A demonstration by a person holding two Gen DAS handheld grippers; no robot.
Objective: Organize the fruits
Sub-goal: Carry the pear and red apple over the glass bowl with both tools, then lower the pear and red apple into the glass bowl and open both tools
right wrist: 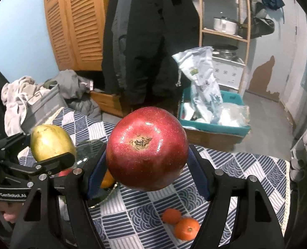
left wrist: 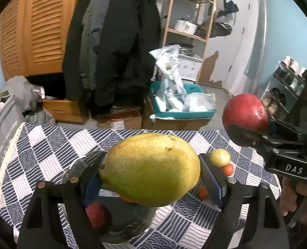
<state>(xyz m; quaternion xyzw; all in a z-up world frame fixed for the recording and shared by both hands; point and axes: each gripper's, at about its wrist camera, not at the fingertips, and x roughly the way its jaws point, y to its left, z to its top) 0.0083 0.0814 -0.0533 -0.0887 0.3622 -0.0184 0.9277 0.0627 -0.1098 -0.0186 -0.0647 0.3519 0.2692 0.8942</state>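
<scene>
2 fruits were aloft over checked tablecloth (right wrist: 145, 211): left gripper (left wrist: 151, 166) clamped on mango (left wrist: 151, 168), right gripper (right wrist: 147, 159) clamped on red apple (right wrist: 147, 148). Carry step in hand. Next move called for lowering each into glass bowl (left wrist: 120, 224), then releasing.
</scene>
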